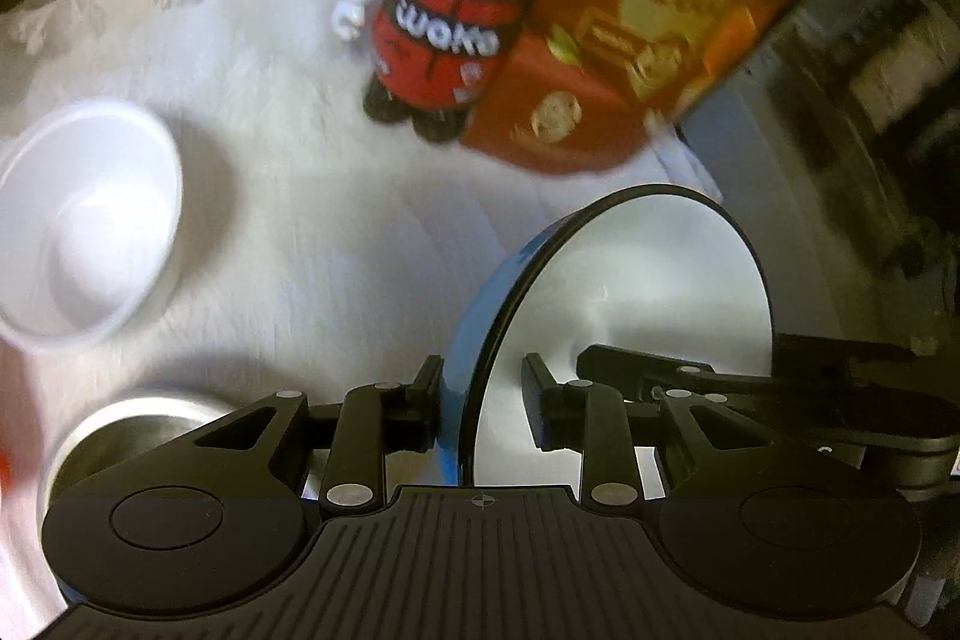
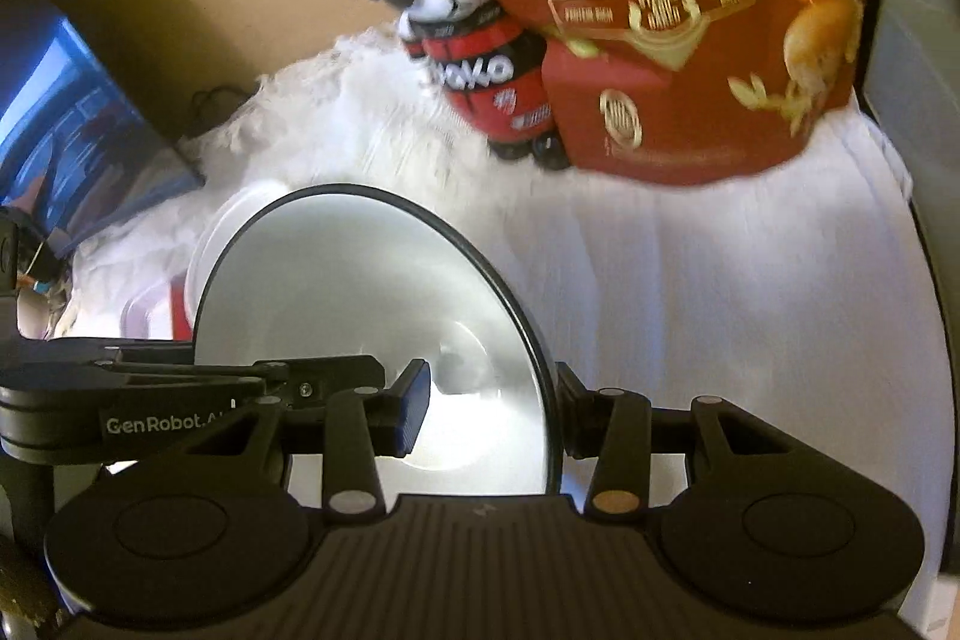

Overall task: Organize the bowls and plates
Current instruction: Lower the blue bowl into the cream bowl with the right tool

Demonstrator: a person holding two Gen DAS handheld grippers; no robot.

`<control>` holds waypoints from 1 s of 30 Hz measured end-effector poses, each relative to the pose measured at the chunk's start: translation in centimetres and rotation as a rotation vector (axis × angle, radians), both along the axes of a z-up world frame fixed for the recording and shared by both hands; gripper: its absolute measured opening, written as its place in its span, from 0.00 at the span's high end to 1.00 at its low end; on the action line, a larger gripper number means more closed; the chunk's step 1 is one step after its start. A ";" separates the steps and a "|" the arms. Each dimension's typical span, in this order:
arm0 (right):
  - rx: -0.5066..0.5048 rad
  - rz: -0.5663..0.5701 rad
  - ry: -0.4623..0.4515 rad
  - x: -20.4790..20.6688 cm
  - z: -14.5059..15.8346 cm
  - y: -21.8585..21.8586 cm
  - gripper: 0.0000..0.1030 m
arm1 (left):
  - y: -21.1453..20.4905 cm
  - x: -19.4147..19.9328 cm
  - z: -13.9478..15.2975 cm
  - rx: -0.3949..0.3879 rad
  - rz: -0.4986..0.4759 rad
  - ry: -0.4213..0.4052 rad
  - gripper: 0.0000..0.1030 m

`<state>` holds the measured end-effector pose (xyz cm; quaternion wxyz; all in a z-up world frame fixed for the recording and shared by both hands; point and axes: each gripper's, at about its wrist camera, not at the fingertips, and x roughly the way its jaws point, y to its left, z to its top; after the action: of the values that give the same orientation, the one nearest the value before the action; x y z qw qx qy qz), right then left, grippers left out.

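Note:
A blue bowl with a white inside and a black rim [image 1: 630, 280] is held on edge above the white cloth. My left gripper [image 1: 483, 400] straddles its rim, jaws open around the wall with a gap on the inner side. My right gripper [image 2: 489, 409] straddles the opposite rim of the same bowl [image 2: 360, 280], with a gap at its inner finger too. A white bowl [image 1: 84, 220] stands at the left, and a steel bowl [image 1: 120, 430] lies below it. Each gripper shows in the other's view.
A panda figure in red [image 1: 444, 34] and a red egg carton box [image 2: 690, 10] stand at the back of the white cloth [image 2: 720, 310]. A white lidded container [image 2: 180, 304] sits behind the bowl. A laptop screen [image 2: 66, 130] is at the far left.

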<state>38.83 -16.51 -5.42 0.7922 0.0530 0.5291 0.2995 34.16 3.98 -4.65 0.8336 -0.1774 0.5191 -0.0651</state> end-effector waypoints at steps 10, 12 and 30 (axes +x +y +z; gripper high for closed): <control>-0.072 0.000 0.126 -4.3 -4.2 -1.0 0.56 | -1.8 -4.0 -4.9 0.032 -0.062 0.128 0.70; -0.086 0.002 0.134 -4.4 -5.0 -1.0 0.57 | -1.8 -4.3 -5.6 0.040 -0.066 0.138 0.71; -0.097 0.001 0.050 -4.1 -3.5 -1.2 0.56 | -0.5 -4.5 -2.8 0.101 -0.098 0.043 0.75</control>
<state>34.72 -17.68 -8.92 0.7801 0.0220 0.5628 0.2725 29.68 3.52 -7.46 0.8260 -0.1110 0.5473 -0.0758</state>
